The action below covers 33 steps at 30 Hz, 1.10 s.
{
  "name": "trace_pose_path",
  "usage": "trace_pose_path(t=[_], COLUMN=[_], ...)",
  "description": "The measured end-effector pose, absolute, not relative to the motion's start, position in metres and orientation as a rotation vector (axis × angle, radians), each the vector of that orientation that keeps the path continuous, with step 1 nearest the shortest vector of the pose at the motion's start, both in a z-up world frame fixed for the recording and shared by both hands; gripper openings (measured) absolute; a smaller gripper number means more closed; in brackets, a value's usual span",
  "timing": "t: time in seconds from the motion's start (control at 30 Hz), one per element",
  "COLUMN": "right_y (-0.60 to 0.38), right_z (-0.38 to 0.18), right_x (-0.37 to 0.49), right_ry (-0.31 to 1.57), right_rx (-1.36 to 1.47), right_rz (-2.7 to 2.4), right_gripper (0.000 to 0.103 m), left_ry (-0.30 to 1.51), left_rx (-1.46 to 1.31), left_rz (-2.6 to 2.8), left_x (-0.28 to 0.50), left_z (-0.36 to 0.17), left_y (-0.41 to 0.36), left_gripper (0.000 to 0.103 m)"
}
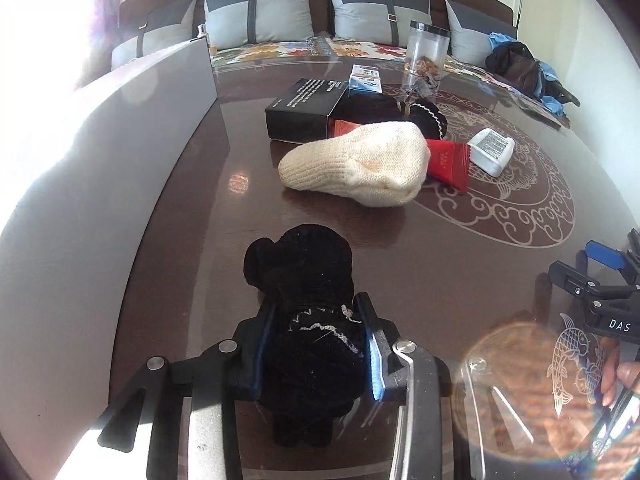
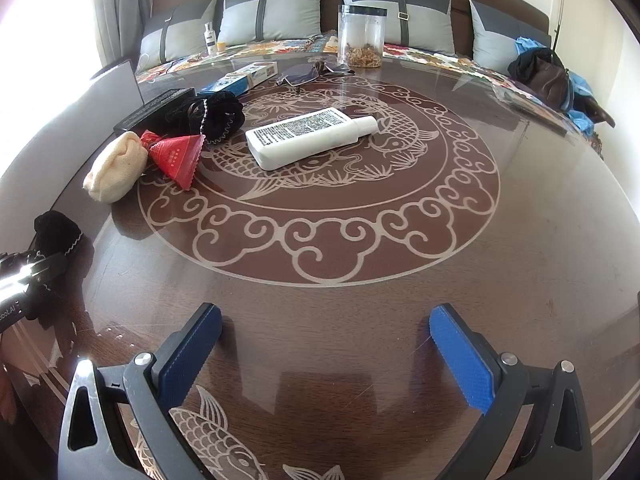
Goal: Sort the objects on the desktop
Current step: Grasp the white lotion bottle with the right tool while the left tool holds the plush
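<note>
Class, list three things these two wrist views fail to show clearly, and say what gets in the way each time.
1. Left wrist view: the lower part of the black sock is hidden by the left gripper clamping it.
2. Right wrist view: print on the white bottle is too small to read.
3. Left wrist view: the right gripper is cut off by the edge, with lens flare below it.

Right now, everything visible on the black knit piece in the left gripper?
The black knit piece looks like soft, fuzzy dark yarn with a thin pale zigzag trim; what kind of item it is cannot be told. The left gripper is shut on it, blue pads pressing both sides. One lumpy end sticks forward past the fingertips over the glass-topped table; whether it touches the glass is unclear. It sits apart from the cream knit item.
</note>
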State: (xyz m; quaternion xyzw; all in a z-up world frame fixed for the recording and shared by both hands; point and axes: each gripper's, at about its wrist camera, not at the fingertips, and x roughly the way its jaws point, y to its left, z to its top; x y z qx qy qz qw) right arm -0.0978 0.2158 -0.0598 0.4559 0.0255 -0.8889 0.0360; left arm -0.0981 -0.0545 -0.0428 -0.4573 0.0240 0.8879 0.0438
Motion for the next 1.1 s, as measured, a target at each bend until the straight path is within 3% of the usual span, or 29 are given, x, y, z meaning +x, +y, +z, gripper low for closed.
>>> trace_pose_path(t=[0.27,0.47,0.57,0.73,0.8,0.87,0.9,1.1], right_y=[0.217,0.236,0.225,0.193,0.184,0.181,0.182,0.2], right_z=[-0.055,-0.031,-0.031,-0.044,-0.045,-0.043,-0.043,-0.039], right_x=[-0.118,-0.199,-0.241,-0.272,-0.268,-0.257,-0.25,-0.185], right_ry=[0.091,-0.492,-0.62,-0.394,-0.254,-0.147,-0.099,0.017], right_rx=[1.484,1.578,1.636,1.792,1.791,1.727,1.698,1.589], right_rz=[-2.598,-2.636,-2.64,-2.748,-2.788,-2.798,-2.789,-2.678], right_gripper=[0.103,0.1,0.096,0.089,0.079,0.056,0.052,0.051], left_ry=[0.09,0.11,0.107,0.097,0.079,0.048,0.033,-0.076], left_rx=[-1.358,-1.332,-1.334,-1.348,-1.354,-1.356,-1.357,-1.352], left_rz=[2.705,2.68,2.673,2.667,2.66,2.654,2.651,2.619], left_x=[-0.095,-0.092,-0.092,-0.094,-0.095,-0.097,-0.098,-0.094], left_z=[-0.044,-0.044,-0.044,-0.043,-0.043,-0.042,-0.042,-0.04], left_y=[-0.057,-0.059,-0.06,-0.06,-0.061,-0.063,-0.064,-0.07], left_gripper=[0.037,0.037,0.037,0.037,0.037,0.037,0.037,0.037])
